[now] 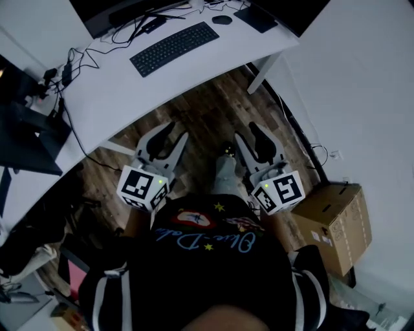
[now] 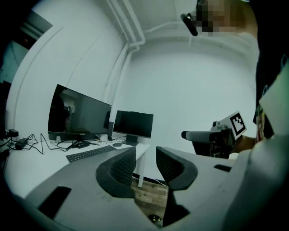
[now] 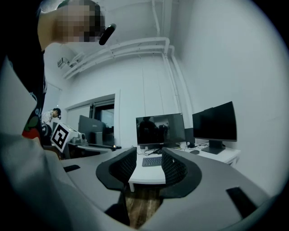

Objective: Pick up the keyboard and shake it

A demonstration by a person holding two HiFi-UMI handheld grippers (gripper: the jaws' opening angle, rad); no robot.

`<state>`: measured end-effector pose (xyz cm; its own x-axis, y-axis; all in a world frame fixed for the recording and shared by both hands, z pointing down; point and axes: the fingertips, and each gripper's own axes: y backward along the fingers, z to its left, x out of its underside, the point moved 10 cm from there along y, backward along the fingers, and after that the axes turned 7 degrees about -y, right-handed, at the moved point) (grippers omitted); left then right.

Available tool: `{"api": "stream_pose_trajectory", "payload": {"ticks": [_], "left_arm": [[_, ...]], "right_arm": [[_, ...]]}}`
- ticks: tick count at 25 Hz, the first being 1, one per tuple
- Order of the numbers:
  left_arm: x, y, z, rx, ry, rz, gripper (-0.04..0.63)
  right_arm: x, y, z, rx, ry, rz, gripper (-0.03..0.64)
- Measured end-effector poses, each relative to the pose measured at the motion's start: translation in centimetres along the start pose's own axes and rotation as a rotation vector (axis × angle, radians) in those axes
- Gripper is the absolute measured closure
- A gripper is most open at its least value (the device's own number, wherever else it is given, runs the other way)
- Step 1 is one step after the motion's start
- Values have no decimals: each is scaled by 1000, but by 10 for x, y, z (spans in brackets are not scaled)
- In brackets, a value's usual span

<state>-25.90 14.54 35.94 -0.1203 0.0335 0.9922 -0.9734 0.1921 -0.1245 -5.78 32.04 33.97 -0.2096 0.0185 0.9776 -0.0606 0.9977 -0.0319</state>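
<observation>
Open floor [image 1: 207, 119] up to desk [image 1: 116, 97], bare desktop before keyboard [image 1: 174, 48], cables [image 1: 59, 74] crowding left, monitors [image 1: 97, 16] behind

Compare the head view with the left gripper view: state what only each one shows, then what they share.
Only the head view: the cardboard box by the wall, the person's printed black shirt, and the marker cube on the left gripper. Only the left gripper view: the pipes running up the wall corner, and the monitors with their dark screens face-on. Both: the white desk, the black keyboard lying on it untouched, the mouse, the wood floor and the right gripper. Both grippers' jaws stand apart, empty.
</observation>
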Motion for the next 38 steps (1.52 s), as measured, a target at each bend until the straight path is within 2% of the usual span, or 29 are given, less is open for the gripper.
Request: {"api": "stream_pose_trajectory", "payload": {"ticks": [9,13,18,22,26,29,34,38], "left_arm": [[-16,-53,38,-215,3,2,477],[-15,-79,46,-284,33,43,477],[-18,-116,59,-352,36,71,477],[-23,-150,64,-394,84,118,477],[-21,-180,73,-465,90,96,477],[-15,-192,79,-518,102,80,477],[-4,-189,96,-612,128,118,477],[8,-173,127,-707,162,160,477]], "right_arm": [[-35,-98,-81,-199,0,-6,472],[-41,-126,-119,-245,-19,15,472],[-45,-151,-161,-290,-46,51,471],[-51,-169,-200,-311,-41,73,468],[-57,-191,-234,-355,-29,88,468],[-57,-208,-249,-393,-30,105,468],[-51,-233,-258,-449,-52,122,468],[-52,-252,-253,-468,-54,138,468]]}}
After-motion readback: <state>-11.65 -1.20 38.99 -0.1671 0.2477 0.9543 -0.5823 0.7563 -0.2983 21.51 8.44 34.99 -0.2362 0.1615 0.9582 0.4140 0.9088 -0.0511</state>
